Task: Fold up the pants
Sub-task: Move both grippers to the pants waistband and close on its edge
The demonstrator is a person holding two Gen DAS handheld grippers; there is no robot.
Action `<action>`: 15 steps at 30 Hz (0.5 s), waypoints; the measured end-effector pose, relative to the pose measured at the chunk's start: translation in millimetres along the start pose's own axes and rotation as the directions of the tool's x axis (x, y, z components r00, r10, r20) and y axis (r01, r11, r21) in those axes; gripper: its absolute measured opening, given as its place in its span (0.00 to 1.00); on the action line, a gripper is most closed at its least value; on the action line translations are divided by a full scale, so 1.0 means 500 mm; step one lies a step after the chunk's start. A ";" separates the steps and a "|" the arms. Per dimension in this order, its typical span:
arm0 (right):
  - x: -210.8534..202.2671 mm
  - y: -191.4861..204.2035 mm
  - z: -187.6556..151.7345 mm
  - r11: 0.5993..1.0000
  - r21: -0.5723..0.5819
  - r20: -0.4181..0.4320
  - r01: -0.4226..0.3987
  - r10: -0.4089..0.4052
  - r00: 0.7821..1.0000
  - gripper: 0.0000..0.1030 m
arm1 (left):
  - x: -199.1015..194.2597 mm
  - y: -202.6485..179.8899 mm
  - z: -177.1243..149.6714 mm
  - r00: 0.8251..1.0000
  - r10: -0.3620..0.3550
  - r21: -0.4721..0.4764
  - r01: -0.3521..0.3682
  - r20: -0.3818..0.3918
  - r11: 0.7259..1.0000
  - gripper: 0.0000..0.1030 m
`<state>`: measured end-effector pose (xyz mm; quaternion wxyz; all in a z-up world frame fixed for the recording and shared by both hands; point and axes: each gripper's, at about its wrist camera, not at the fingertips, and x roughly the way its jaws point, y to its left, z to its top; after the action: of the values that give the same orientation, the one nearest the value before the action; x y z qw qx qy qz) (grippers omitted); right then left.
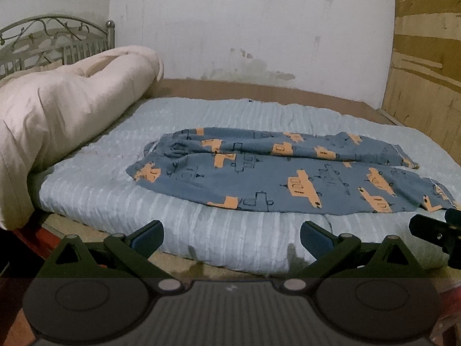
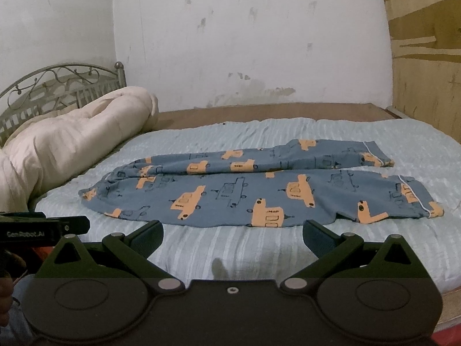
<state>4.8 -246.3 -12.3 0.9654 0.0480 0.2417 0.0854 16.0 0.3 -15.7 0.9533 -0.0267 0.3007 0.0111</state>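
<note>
Blue pants printed with orange vehicles lie spread on the light blue bed cover, waist to the left, both legs stretching right side by side. The same pants show in the right wrist view, with white-piped cuffs at the right end. My left gripper is open, hovering at the bed's near edge just short of the pants. My right gripper is open too, just before the near leg's edge. Neither holds anything. The other gripper shows at each view's side.
A rolled cream comforter lies along the left of the bed, before a metal headboard. A stained white wall stands behind, wooden panelling to the right. Bare brown mattress shows beyond the cover.
</note>
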 end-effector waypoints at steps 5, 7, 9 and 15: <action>0.014 -0.004 0.001 1.000 0.004 -0.012 -0.005 0.005 1.000 0.99 | 0.020 0.002 0.013 0.999 0.016 -0.002 -0.016 -0.035 1.000 1.00; 0.022 -0.007 0.003 1.000 0.011 -0.019 -0.008 0.009 1.000 0.99 | 0.032 0.003 0.021 0.998 0.023 -0.004 -0.024 -0.052 1.000 1.00; 0.034 -0.010 0.006 1.000 0.017 -0.026 -0.013 0.014 1.000 0.99 | 0.045 0.006 0.031 0.997 0.031 -0.007 -0.031 -0.067 0.999 1.00; 0.083 -0.032 0.029 0.995 0.031 -0.046 -0.095 0.097 0.994 0.99 | 0.096 0.039 0.100 0.995 0.083 0.001 -0.084 -0.062 0.997 1.00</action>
<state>49.9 -254.8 -20.8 0.9533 0.0712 0.2634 0.1294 83.4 22.7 -3.2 0.9421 -0.0153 0.3311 0.0503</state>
